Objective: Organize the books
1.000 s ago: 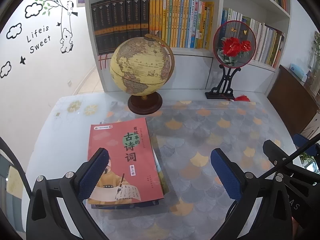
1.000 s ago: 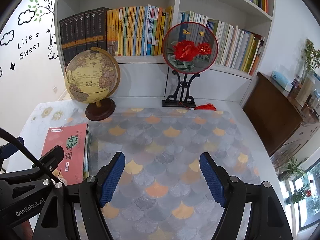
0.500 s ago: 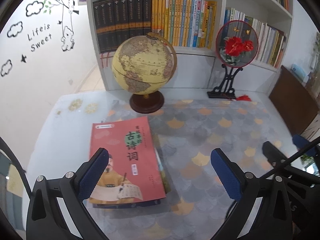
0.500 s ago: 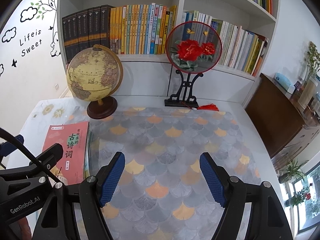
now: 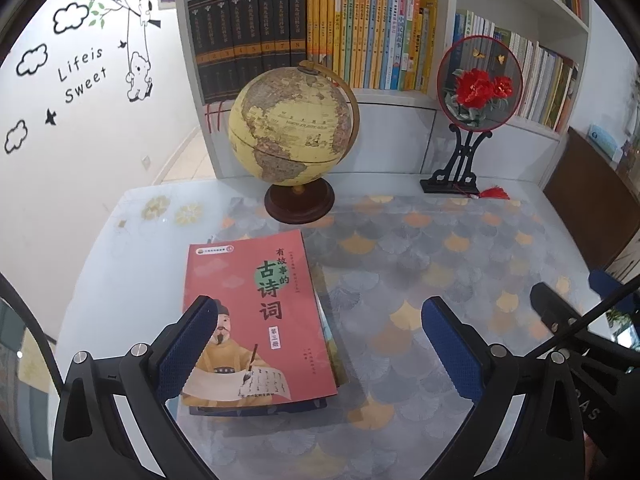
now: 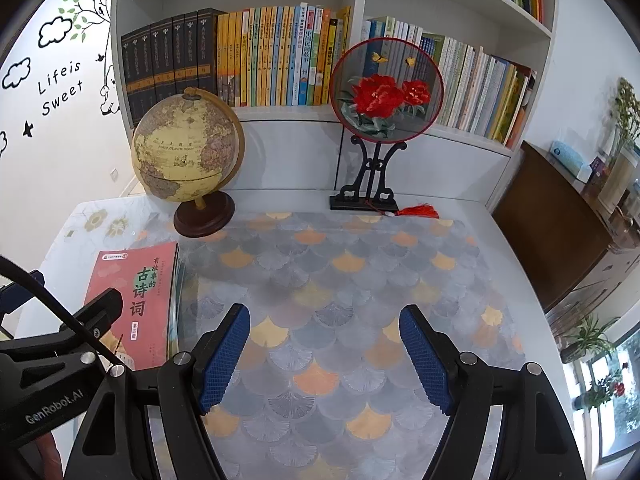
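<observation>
1. Since a second ago your view has come a little closer to the stack of books (image 5: 256, 320); the stack itself has not moved. It lies squared on the table (image 5: 100, 280), red cover on top.
2. Your left gripper (image 5: 316, 344) and right gripper (image 6: 326, 354) both stand wide and hold nothing.
3. This fits a stack just tidied or one waiting.
4. The globe (image 5: 292, 140) stands just behind the stack, the fan ornament (image 6: 386, 88) well apart

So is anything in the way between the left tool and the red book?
Nothing visible is. The left tool is open just above the red book, which tops a small stack. The globe stands farther back, beyond the book.
</observation>
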Demonstrator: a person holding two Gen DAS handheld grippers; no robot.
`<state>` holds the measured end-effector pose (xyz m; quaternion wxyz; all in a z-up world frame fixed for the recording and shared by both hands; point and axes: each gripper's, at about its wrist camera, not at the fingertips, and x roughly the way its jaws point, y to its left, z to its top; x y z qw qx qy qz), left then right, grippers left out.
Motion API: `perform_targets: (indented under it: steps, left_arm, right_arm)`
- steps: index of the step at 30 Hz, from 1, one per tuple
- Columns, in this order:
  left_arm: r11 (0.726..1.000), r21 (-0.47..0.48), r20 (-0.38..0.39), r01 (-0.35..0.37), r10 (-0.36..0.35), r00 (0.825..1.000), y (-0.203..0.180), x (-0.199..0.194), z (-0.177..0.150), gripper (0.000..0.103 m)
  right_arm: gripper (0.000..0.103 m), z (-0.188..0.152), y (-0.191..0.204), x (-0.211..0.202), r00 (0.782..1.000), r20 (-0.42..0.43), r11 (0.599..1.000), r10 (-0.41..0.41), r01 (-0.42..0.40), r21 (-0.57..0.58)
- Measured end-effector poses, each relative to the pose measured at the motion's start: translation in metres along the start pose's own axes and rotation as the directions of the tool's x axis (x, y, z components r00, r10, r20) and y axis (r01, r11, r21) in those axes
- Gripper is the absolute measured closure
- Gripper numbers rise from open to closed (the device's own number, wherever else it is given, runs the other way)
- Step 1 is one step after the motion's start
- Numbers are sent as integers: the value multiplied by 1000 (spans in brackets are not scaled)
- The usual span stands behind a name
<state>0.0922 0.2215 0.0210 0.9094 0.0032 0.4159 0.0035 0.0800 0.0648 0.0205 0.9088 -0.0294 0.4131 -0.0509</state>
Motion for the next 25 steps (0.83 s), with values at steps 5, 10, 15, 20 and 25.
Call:
perform_targets:
  steps: [5,10,15,20,25]
  left_arm:
    - [1000,5,-5,-17,17,1000,2,3,0,1]
    - [1000,1,9,-16,16,1000,2,-2,-1,1]
    - [999,17,14,-49,48,999,-1,-12,-6,1]
    - [1000,7,24,-14,13,1000,-8,-25,-11,1]
    - [1000,-4,71,18,-17,997,-22,-40,-20,1]
  right_arm:
    - [28,-5,2,5,1000,-19,1000,2,-2,-3]
    - [28,-7,1,2,1000,-10,1000,-1,1,2]
    - [28,-11,-1,-7,1000,5,1000,8,-8,7]
    - [28,-20,-9,-20,1000,19,1000,25,-25,18]
    - [28,-30,-26,-33,999,35,999,30,-31,36]
